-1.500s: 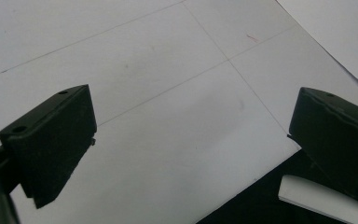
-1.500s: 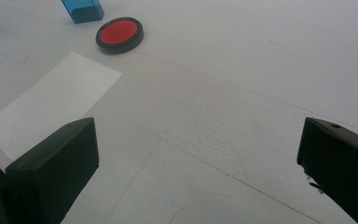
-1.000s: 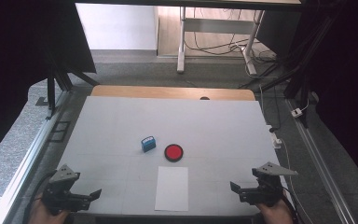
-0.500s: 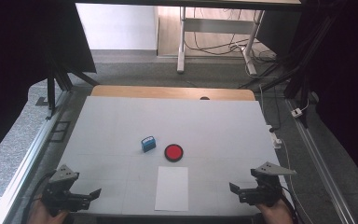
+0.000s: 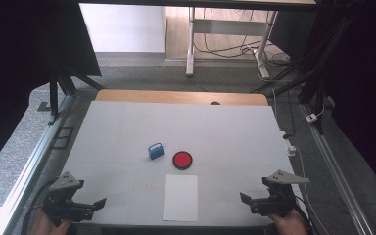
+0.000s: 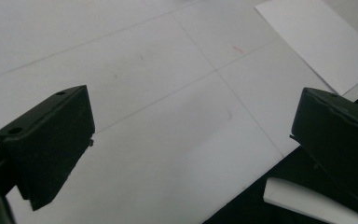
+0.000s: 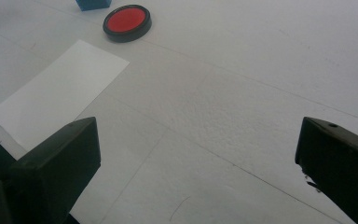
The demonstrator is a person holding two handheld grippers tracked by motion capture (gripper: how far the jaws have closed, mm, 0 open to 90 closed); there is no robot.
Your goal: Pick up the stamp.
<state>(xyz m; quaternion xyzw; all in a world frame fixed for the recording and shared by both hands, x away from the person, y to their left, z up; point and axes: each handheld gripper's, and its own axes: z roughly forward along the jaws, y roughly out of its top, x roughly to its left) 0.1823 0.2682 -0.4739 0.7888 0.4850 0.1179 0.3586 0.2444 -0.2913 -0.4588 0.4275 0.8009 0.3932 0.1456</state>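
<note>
I see the white rectangular paper sheet (image 5: 180,197) lying flat at the near edge of the pale grey table (image 5: 225,127) (faint grid lines), between my left gripper (image 5: 97,203) and right gripper (image 5: 246,199), both jaws wide apart, empty. Beyond sit a round red-and-black pad (image 5: 182,159) and small blue block (image 5: 155,150); grey floor around.

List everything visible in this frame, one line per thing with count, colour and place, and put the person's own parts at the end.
small blue rectangular block: one, blue with a pale label on top, mid-table, just left of the round pad.
round red pad with a black rim: one, red and black, mid-table, beyond the sheet's far right corner.
white rectangular paper sheet: one, white, flat at the near edge, between the two grippers.
white table top: one, white with a wooden strip along its far edge.
metal desk frame: one, pale, on the floor beyond the table, with cables.
left gripper: one, black, near left corner, jaws open, holding nothing.
right gripper: one, black, near right corner, jaws open, holding nothing.
</note>
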